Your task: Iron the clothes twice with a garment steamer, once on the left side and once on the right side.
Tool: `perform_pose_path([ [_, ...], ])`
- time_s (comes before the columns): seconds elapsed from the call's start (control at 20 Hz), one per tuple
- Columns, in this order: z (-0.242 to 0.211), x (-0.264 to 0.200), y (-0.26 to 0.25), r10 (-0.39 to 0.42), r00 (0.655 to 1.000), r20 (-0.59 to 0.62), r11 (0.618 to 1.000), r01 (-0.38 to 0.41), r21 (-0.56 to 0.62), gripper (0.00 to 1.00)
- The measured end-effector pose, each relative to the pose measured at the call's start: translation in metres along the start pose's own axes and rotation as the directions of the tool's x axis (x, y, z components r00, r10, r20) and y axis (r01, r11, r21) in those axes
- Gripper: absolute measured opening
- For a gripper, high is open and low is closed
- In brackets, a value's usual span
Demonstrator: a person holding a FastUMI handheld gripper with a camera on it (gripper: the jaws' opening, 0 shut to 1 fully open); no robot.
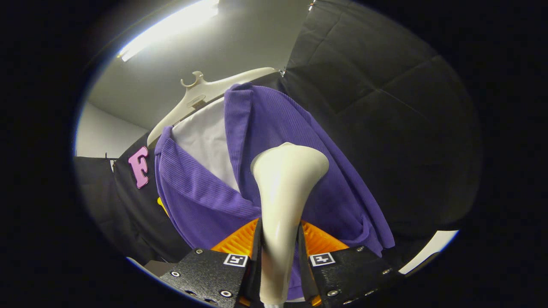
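Two fingers of the gripper [279, 252] pinch the neck of a cream plastic garment steamer [284, 188] at lower centre, its head against a purple ribbed garment [274, 128] on a cream hanger [201, 92] mid-frame.

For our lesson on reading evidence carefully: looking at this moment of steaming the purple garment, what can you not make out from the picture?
- Gripper view: the steamer hides the purple garment behind its head, so contact with the cloth cannot be judged.
- The gripper is shut on the steamer's neck; the handle below is cut off by the view's edge.
- The garment's lower hem is hidden behind the fingers.
- The hanger hook's support is too small to tell.
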State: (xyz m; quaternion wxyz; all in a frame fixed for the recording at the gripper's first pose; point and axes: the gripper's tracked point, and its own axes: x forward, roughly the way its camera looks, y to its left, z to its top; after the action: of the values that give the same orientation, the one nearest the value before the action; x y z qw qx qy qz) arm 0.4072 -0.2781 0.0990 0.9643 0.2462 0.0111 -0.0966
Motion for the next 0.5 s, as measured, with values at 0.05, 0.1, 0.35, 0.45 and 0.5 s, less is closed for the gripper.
perform_pose_path([
  [0.05, -0.008, -0.007, -0.010, -0.008, 1.000, -0.019, 1.000, 0.008, 0.004, 0.38],
  [0.1, -0.014, -0.011, -0.018, -0.017, 0.999, -0.034, 1.000, 0.017, 0.004, 0.38],
  [0.35, -0.041, -0.025, -0.041, -0.038, 0.995, -0.089, 0.999, 0.038, 0.004, 0.38],
  [0.45, -0.053, -0.030, -0.047, -0.039, 0.993, -0.111, 0.999, 0.040, 0.006, 0.38],
  [0.5, -0.059, -0.032, -0.050, -0.041, 0.992, -0.122, 0.999, 0.042, 0.005, 0.38],
])
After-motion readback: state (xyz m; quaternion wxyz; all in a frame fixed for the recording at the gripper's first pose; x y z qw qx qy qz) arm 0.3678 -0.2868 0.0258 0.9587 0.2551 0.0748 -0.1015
